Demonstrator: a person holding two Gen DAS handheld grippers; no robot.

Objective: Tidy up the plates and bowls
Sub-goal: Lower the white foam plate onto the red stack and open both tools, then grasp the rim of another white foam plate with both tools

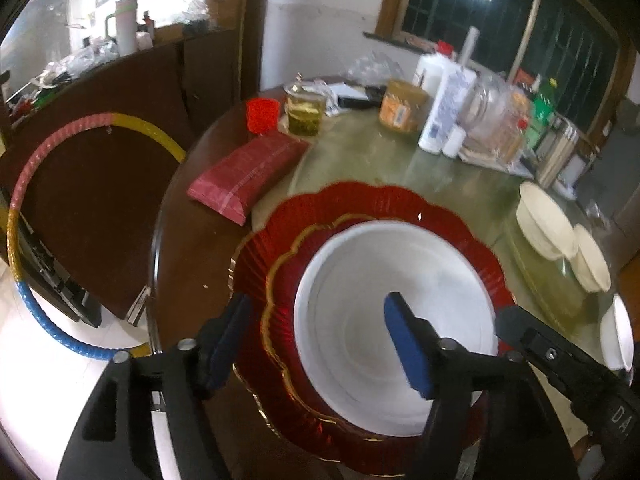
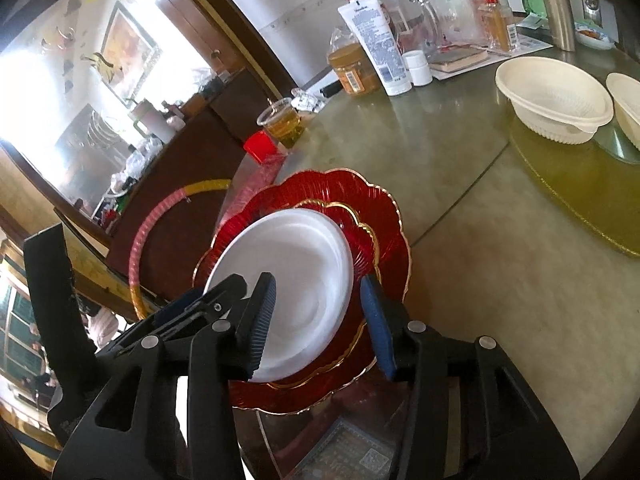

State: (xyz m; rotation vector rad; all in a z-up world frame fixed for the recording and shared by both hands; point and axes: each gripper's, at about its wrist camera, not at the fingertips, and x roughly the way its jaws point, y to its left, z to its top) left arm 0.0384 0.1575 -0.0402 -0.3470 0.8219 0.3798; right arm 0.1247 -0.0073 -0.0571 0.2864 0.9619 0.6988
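A white plate (image 1: 396,320) lies stacked on a smaller red scalloped plate with a gold rim (image 1: 288,280), which in turn lies on a larger red scalloped plate (image 1: 360,200), all at the near edge of the round table (image 1: 360,152). The left gripper (image 1: 316,340) hovers over this stack with its fingers (image 1: 408,348) apart; one blue pad hangs above the white plate's middle, the other finger stands over the red rim at the left, and neither pad presses on anything. The right gripper (image 2: 316,320) comes at the same stack from the other side, its fingers (image 2: 376,324) also apart, straddling the near rim of the white plate (image 2: 288,280) without clamping it; whether a pad brushes the rim I cannot tell. In the right wrist view the red plates (image 2: 384,216) fan out beneath the white one. Farther across the table, two cream bowls (image 2: 556,100) sit side by side on a yellowish round mat (image 2: 580,192), well apart from the stack. Another white dish (image 1: 620,332) shows at the right edge of the left view. A red packet (image 1: 248,172), a red cup (image 1: 262,114), a glass of tea (image 1: 304,110), a jar (image 1: 402,106) and a white tube (image 2: 376,44) crowd the far side. A striped hoop (image 1: 24,184) leans on a dark cabinet beside the table.
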